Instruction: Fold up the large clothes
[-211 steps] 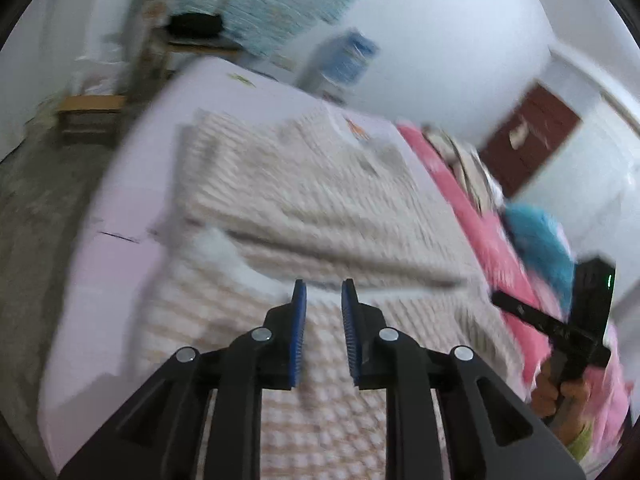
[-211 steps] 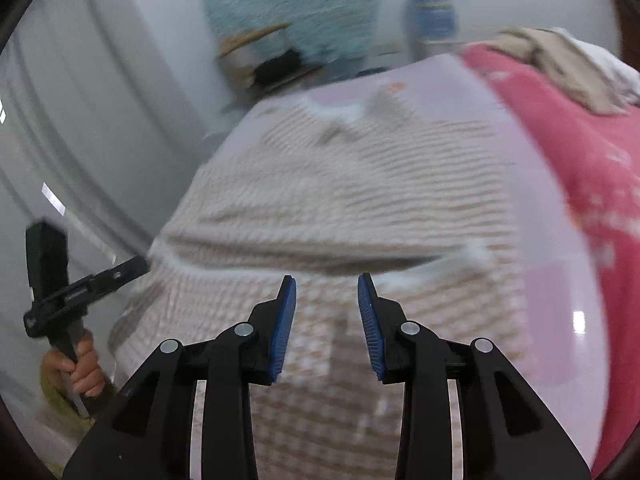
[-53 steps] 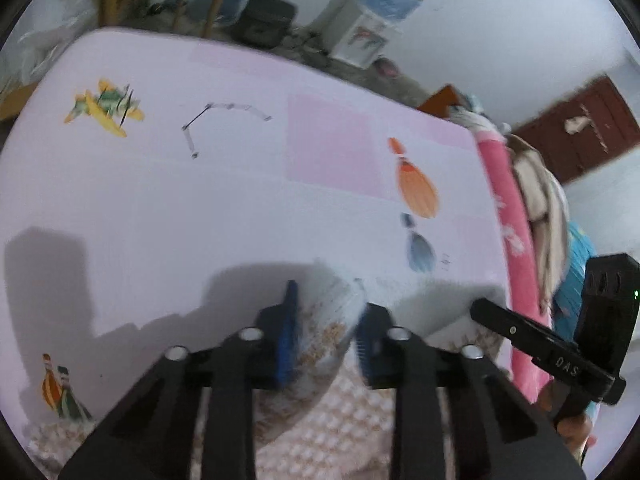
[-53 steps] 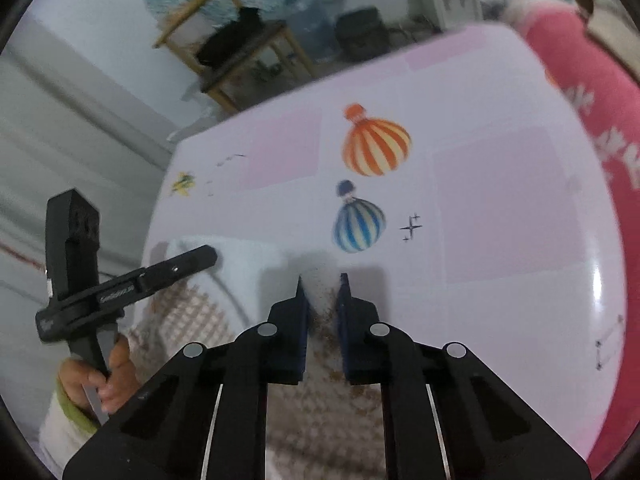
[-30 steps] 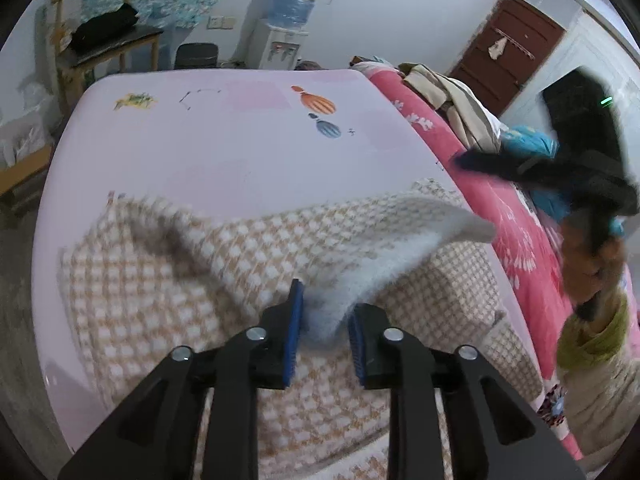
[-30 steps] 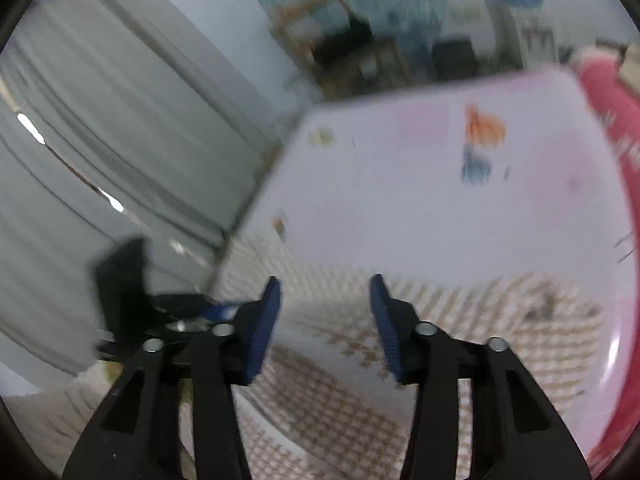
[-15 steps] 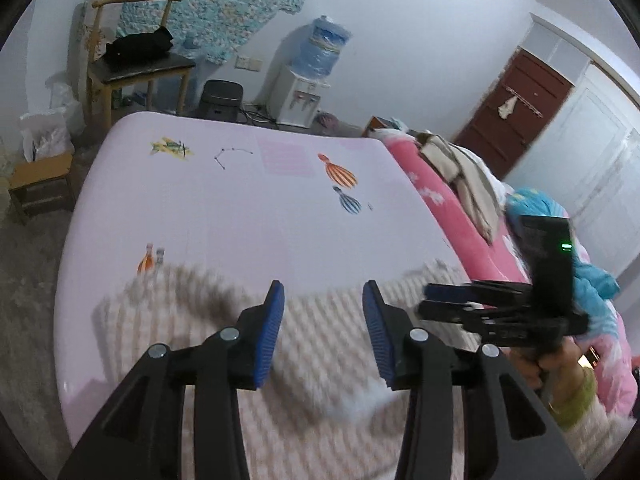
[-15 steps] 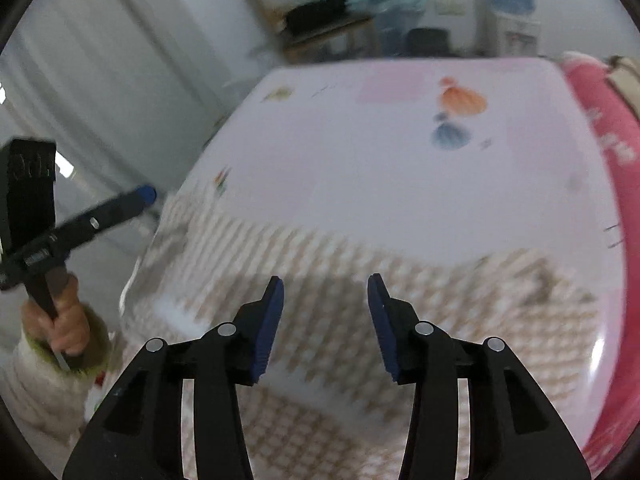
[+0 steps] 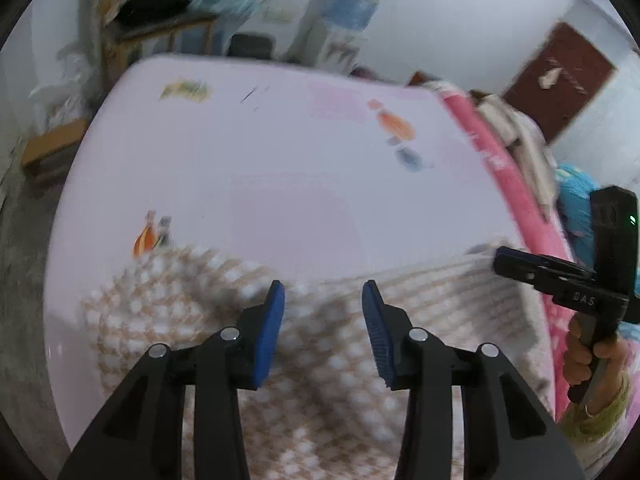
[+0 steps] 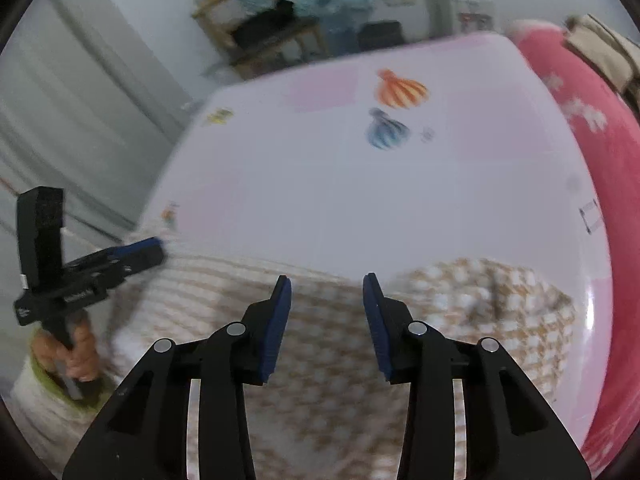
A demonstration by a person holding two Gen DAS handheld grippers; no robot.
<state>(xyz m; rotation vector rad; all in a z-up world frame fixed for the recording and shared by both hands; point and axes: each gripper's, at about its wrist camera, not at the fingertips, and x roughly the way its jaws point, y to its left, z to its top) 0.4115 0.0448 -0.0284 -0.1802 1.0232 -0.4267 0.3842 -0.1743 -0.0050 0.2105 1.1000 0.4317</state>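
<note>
Pink bed bearing checked garment, long axis crosswise, beneath left claw and right claw, both apart, empty.

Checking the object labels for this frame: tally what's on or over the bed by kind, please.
Checked beige-and-white garment: 1
Grippers, left gripper and right gripper, both open, nothing between the pads: 2
Pink quilt along the bed's edge: 1
Pile of beige clothes on the quilt: 1
Total: 5
</note>
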